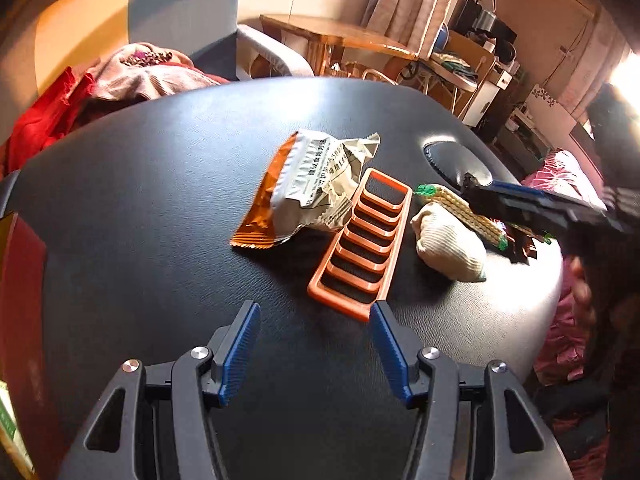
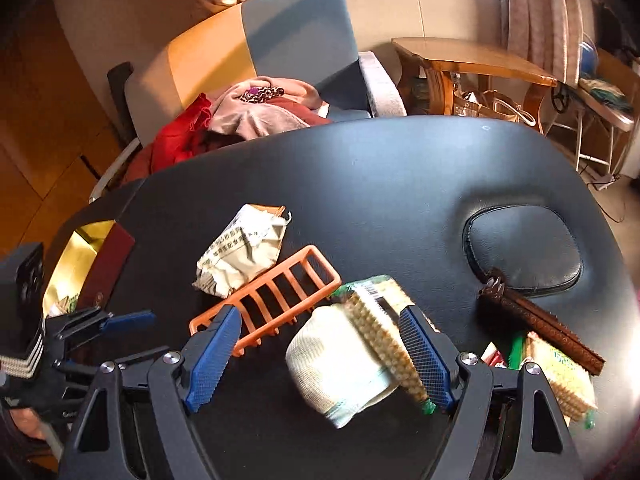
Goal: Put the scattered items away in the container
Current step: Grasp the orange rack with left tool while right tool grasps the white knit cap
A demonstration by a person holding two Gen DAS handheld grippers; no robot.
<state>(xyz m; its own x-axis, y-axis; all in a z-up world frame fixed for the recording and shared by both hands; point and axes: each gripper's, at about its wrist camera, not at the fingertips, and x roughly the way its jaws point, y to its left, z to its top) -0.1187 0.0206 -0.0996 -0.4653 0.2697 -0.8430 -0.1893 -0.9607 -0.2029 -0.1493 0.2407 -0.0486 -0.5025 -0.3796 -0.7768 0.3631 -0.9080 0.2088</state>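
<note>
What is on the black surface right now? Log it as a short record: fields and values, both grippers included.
surface: black padded table
items: crumpled snack bag; orange slotted rack; cream rolled cloth; wafer packet; brown stick-like item
container: dark red box with gold lining, at the table's left edge
left gripper: open, empty, just short of the rack's near end
right gripper: open, fingers either side of the cloth and wafer packet
items visibly grasped: none
</note>
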